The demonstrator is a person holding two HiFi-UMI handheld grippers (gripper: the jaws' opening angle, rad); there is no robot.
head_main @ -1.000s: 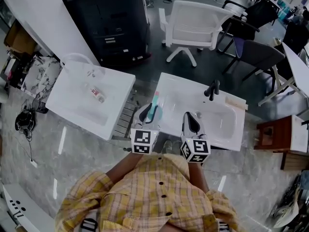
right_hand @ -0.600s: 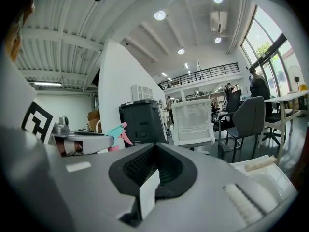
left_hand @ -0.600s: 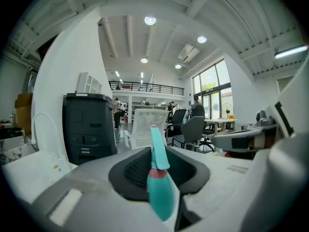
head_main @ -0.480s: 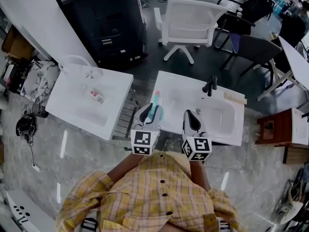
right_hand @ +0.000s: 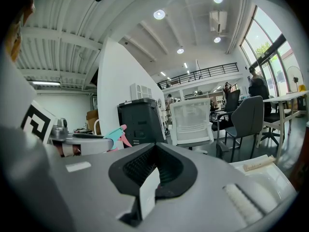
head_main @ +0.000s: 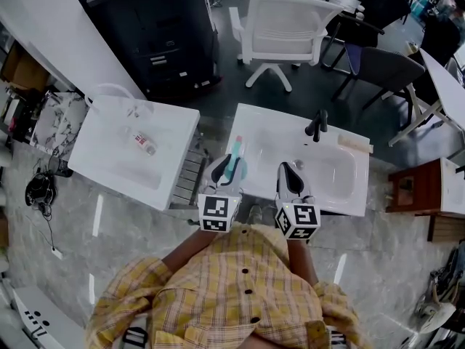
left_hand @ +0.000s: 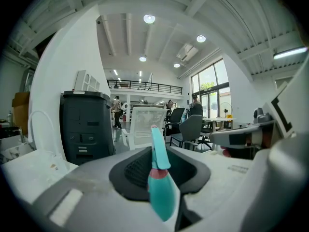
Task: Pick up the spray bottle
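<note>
Head view: left hand-held gripper [head_main: 224,171] clenched on the teal spray bottle [head_main: 235,155], right at its jaw tips. Long axis running straight ahead along the jaws, pink nozzle end farthest out. Right hand-held gripper [head_main: 289,180] just beside to the right, over the white sink counter [head_main: 341,198], clearly the farther of the two from the bottle.

Left gripper view: bottle [left_hand: 159,187] pinched between the jaws, body low, pink collar and trigger head rising above. Base cut off below; cannot tell whether resting on the counter or already clear of it.

Right gripper view: jaws closed together [right_hand: 152,178], nothing held. Only the bottle's trigger head [right_hand: 115,133] peeking out to the left, the rest hidden.
</note>
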